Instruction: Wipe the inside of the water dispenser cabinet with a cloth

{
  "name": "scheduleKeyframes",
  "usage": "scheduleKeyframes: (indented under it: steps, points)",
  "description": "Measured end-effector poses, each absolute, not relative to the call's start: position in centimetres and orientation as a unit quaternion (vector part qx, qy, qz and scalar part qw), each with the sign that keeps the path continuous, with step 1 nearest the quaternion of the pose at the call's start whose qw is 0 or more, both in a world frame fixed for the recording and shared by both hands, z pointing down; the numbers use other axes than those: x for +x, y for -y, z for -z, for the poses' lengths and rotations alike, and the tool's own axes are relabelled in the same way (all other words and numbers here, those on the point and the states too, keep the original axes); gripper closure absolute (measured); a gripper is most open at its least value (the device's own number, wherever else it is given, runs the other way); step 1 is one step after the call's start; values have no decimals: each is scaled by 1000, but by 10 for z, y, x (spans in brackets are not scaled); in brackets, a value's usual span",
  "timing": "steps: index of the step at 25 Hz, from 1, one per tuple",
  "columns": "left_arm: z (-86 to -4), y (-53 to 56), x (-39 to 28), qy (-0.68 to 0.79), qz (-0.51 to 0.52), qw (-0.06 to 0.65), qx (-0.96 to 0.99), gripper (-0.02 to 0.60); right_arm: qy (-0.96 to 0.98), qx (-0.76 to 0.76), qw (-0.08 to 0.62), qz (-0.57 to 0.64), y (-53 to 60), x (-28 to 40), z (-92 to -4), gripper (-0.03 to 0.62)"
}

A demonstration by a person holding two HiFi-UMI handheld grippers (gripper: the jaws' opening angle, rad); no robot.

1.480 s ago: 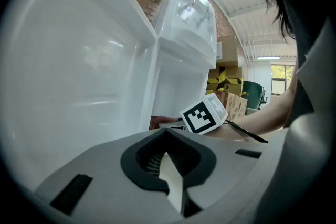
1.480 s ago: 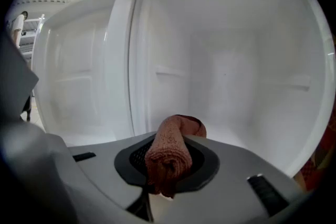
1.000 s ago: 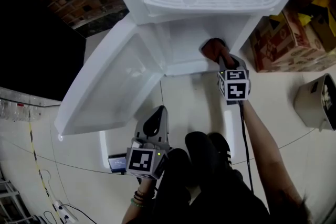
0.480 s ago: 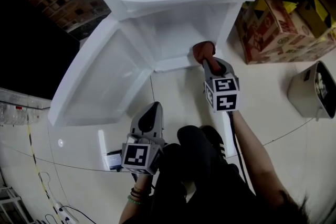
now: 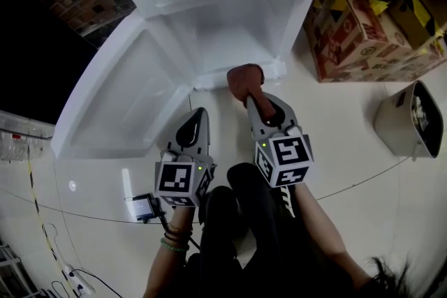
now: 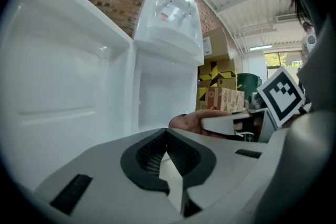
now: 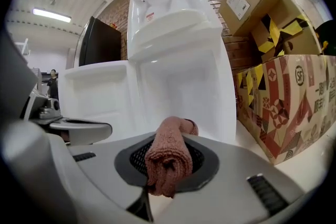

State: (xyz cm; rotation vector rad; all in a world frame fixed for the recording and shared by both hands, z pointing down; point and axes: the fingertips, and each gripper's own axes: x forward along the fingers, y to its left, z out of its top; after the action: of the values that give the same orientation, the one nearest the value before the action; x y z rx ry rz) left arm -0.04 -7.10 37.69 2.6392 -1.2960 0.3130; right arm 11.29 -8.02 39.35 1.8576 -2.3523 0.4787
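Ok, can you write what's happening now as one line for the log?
right tongs: shut on brown cloth, in front of water dispenser cabinet | left tongs: shut, empty | cabinet door: open

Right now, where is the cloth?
In the head view, the brown cloth is clamped in the right gripper, near the picture's centre, just before the bottom edge of the open cabinet.

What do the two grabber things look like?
Both are smooth grey plastic shells that narrow to a rounded tip. The left gripper and the right gripper each carry a cube at the back, covered in black-and-white square markers. Inside the jaws sit black ribbed pads. The left wrist wears beaded bracelets. No sleeves show.
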Motion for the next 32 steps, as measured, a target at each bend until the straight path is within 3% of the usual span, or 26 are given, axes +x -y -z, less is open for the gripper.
scheduleKeyframes:
  steps: [6, 32]
  points:
    - [-379, 75, 18, 443, -89, 114, 885, 597, 787, 598, 52, -144, 65, 110, -384, 520]
    - [-394, 68, 30, 422, -123, 94, 893, 597, 789, 594, 71, -139, 55, 118, -394, 523]
